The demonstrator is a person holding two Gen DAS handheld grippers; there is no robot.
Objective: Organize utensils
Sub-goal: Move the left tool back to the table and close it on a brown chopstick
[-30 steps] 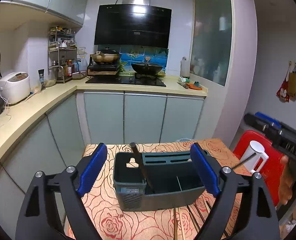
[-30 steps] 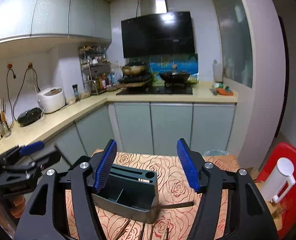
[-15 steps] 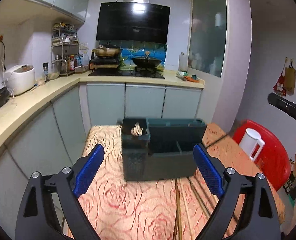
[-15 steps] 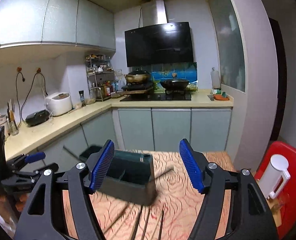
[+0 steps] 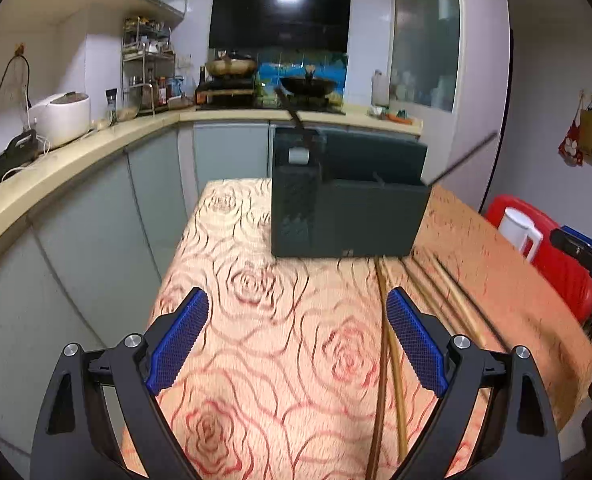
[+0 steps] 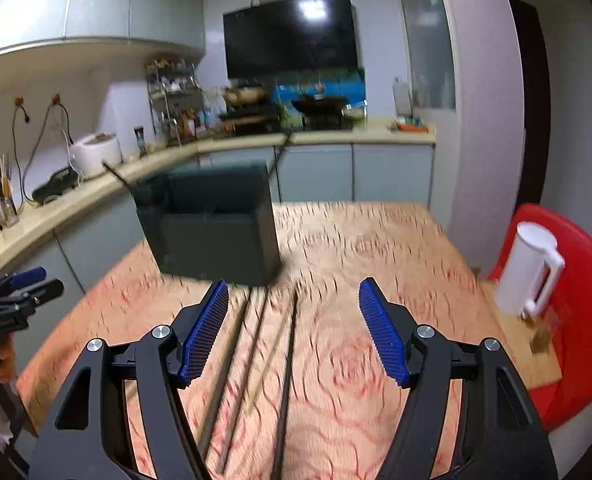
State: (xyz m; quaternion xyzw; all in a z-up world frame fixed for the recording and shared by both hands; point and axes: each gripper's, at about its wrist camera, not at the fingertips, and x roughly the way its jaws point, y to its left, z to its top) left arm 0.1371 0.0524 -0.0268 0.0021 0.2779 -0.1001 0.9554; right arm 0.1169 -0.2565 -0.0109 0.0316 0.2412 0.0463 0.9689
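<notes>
A dark grey utensil holder (image 5: 347, 208) stands at the far end of the rose-patterned table (image 5: 256, 320), with a dark handle (image 5: 292, 114) and a thin stick (image 5: 459, 158) poking out of it. Several chopsticks (image 5: 387, 360) lie lengthwise on the cloth in front of it. My left gripper (image 5: 297, 300) hovers low over the near part of the table, open, with the nearest chopstick just inside its right finger. In the blurred right wrist view, my right gripper (image 6: 294, 286) is open above the chopsticks (image 6: 288, 360), short of the holder (image 6: 216, 228).
A white jug (image 6: 529, 272) stands on a red chair (image 6: 583, 320) to the right of the table. Kitchen counters (image 5: 96, 152) run along the left and back, with a rice cooker (image 5: 62, 118) and a stove behind. The table's left edge drops toward the cabinets.
Both grippers have sunk and drawn back from the holder, which I saw from above before and now see from the side and farther off. Chopsticks on the cloth have come into view.
</notes>
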